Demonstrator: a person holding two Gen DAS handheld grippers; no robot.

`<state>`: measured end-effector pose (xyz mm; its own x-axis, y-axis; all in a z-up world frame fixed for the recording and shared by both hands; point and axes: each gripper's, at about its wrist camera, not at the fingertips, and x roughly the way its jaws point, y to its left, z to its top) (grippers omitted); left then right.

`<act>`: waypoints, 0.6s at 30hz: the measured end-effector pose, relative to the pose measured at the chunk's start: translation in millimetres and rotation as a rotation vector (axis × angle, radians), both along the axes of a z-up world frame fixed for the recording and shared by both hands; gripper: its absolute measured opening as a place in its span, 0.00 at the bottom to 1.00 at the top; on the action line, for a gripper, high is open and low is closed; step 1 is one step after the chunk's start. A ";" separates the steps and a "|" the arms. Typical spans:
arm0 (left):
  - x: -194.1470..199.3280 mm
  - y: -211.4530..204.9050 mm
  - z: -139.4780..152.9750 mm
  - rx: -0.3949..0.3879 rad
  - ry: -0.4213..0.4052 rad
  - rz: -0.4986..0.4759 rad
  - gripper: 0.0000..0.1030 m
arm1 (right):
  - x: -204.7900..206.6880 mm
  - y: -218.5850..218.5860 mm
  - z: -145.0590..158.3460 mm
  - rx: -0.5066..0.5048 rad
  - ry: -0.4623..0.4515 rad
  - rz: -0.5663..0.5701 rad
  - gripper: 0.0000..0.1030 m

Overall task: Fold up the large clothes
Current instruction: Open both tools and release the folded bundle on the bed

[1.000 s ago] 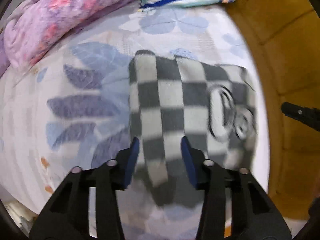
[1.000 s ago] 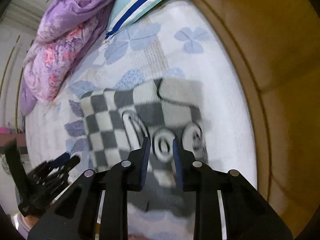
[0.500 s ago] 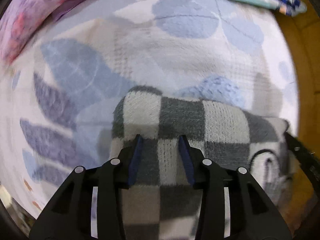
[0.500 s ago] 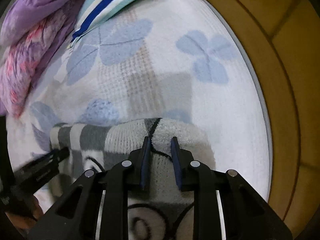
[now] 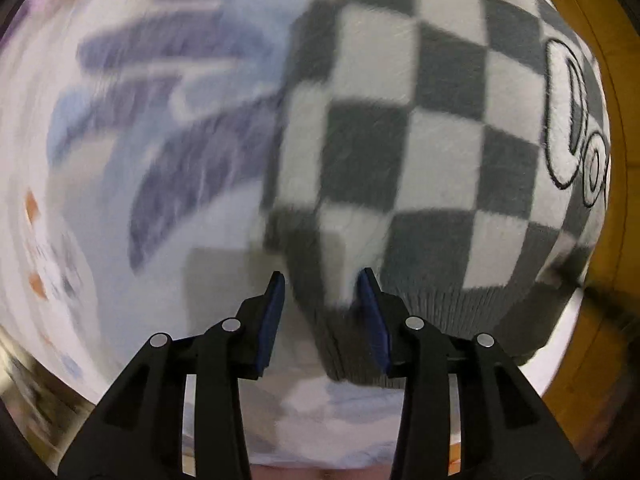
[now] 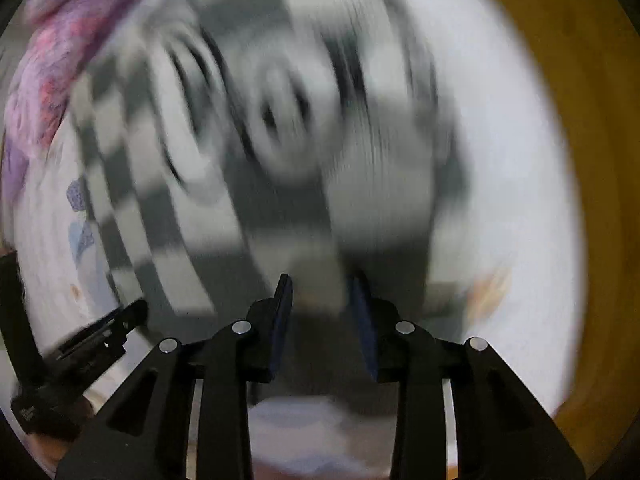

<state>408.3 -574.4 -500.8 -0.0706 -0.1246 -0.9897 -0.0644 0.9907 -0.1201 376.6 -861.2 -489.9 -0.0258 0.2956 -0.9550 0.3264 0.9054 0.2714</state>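
Checkered sweater (image 5: 420, 128) folded on bedspread (image 5: 160, 220). Left gripper (image 5: 322, 280) parted over its hem corner; right gripper (image 6: 320, 284) just opening, blurred sweater between.

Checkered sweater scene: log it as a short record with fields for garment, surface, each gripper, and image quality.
garment: checkered sweater, grey and white, folded, ribbed hem nearest the camera
surface: floral bedspread
left gripper: jaws apart, over the sweater's hem corner
right gripper: jaws have just been opening, sweater below; contact unclear
background: purple quilt at far left
image quality: right wrist view heavily blurred
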 end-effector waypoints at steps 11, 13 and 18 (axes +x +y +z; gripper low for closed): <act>13.4 -5.8 31.4 0.051 -0.035 -0.146 0.44 | 2.2 1.6 47.1 0.016 -0.039 -0.076 0.58; 13.4 -7.1 50.4 0.002 -0.063 -0.175 0.48 | -3.8 7.5 67.1 -0.008 -0.078 -0.056 0.69; 1.0 -10.5 99.1 -0.039 -0.203 -0.235 0.77 | -32.3 28.2 122.5 -0.063 -0.202 -0.074 0.78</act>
<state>409.3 -584.8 -401.7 0.0962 -0.1660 -0.9814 0.1949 0.9701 -0.1449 344.3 -833.0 -367.4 0.1879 0.2294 -0.9550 0.3373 0.8981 0.2821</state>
